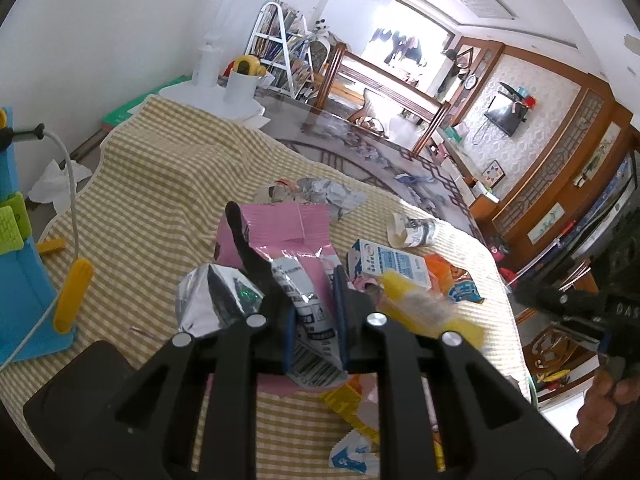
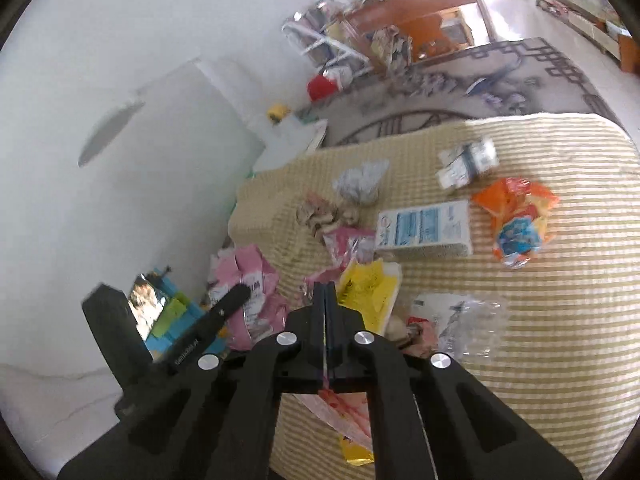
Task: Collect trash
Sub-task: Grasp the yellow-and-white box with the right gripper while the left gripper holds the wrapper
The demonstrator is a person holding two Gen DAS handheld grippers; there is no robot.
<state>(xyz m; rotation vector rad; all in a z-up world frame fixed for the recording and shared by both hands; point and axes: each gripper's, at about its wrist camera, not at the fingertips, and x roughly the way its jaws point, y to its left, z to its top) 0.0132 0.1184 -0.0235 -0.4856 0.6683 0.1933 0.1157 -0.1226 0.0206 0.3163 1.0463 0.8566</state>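
Left gripper [image 1: 316, 312]: clenched on a crumpled silver-and-white foil wrapper [image 1: 308, 320] with a barcode panel; the wrapper sticks out above and below the pads, and a pink pouch [image 1: 280, 232] lies just past the fingertips.

Right gripper [image 2: 325, 308]: jaws pressed together, with a thin edge of a pink-and-red printed wrapper [image 2: 340, 412] pinched between the pads; most of that wrapper hangs below the jaws.

Risks, judged:
- The right grip looks marginal, only an edge held. A quick lift or swing could let the thin film slide out.
- The left wrapper is stiff foil with loose flaps; these could catch the pink pouch and drag it off the striped cloth [image 2: 540, 320] covering the surface.
- Both grippers are already full, so neither can take more until it unloads. No bin is visible in either view.

Remaining trash, outward from the right gripper: a yellow packet [image 2: 368, 292] just beyond the tips, a clear plastic wrapper [image 2: 460, 320] to the right, a blue-and-white carton [image 2: 424, 228] farther out, an orange packet [image 2: 516, 220] beyond it to the right, and a crumpled silver ball [image 2: 360, 180] far ahead.
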